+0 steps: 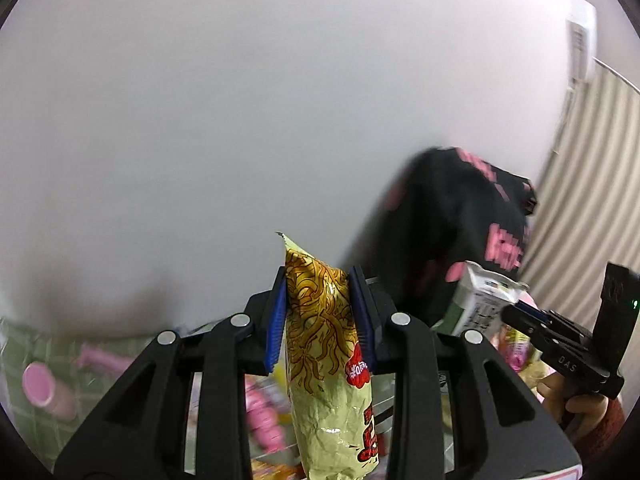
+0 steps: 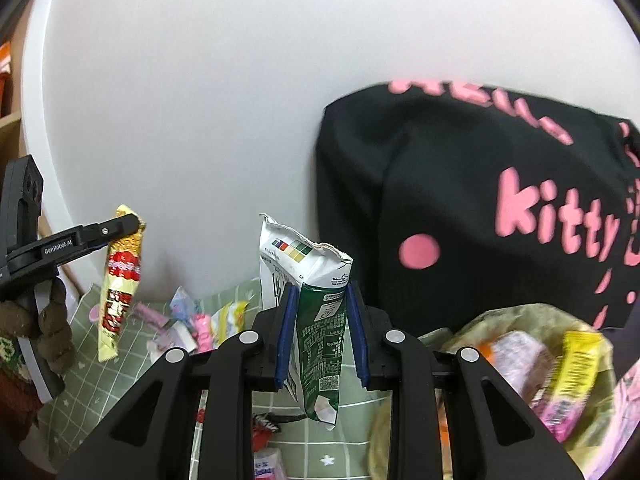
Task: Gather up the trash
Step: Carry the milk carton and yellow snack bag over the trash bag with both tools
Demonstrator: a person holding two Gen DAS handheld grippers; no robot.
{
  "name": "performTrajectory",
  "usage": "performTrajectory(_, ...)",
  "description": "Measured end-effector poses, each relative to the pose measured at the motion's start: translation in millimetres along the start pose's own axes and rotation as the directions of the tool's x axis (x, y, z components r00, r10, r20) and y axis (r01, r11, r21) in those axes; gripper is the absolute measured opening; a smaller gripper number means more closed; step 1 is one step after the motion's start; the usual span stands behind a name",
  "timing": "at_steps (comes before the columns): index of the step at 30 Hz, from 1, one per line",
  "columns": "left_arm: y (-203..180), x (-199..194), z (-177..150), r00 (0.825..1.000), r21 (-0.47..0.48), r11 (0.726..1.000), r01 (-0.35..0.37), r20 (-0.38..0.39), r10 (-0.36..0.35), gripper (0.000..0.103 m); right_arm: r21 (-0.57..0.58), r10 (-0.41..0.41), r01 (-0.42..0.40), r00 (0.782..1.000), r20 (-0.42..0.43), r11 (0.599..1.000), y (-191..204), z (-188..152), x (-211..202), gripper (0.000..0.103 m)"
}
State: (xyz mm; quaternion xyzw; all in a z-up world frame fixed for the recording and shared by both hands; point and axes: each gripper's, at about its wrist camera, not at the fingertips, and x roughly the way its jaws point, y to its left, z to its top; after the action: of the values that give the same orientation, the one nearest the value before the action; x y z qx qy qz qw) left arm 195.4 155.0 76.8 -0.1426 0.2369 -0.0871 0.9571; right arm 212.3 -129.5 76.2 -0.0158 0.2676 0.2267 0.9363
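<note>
My left camera looks mostly at a blank wall. It shows a striped curtain [image 1: 592, 184] at the far right, which my right camera misses. My right camera shows more of the table: a green cloth [image 2: 120, 364] with white squares, little wrappers [image 2: 208, 320] on it, and a bag [image 2: 532, 380] full of trash at the lower right. A black tote [image 2: 460, 208] with pink letters stands behind the bag.

My left gripper [image 1: 322, 316] pinches a noodle pack [image 1: 328, 352]. The pack is yellow, crinkly, with a noodle picture and a red mark. It hangs in the air, above the table. The blue pads [image 1: 276, 328] press on both its sides.

My right gripper [image 2: 320, 332] pinches a carton [image 2: 316, 320]. It is green and white, squashed flat, torn open at the top. It is up off the cloth, with its top sticking up past my fingers.

Both grippers tip down a little. From the right camera, my left hand [image 2: 44, 320] wraps its handle at the left edge. From the left camera, my right hand [image 1: 576, 400] shows at the right edge.
</note>
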Motion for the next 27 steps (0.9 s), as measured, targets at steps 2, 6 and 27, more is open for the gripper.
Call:
performTrajectory(2,-24,11,2,0.999,0.04,0.998,0.043,0.0,-0.043,0.029,0.01,-0.025,0.025,0.999,0.021,1.0,-8,2,-10,0.025)
performTrajectory(6,-73,31,2,0.99,0.107,0.984,0.141,-0.017,-0.14,0.029,0.034,-0.082,0.08,0.994,0.066,0.996,-29,8,-39,0.025)
performTrajectory(27,-271,119,-11,0.853,0.151,0.848,0.508,0.051,-0.52,0.03,0.25,-0.402,0.37,0.911,0.089,0.895,-156,-15,-134,0.025)
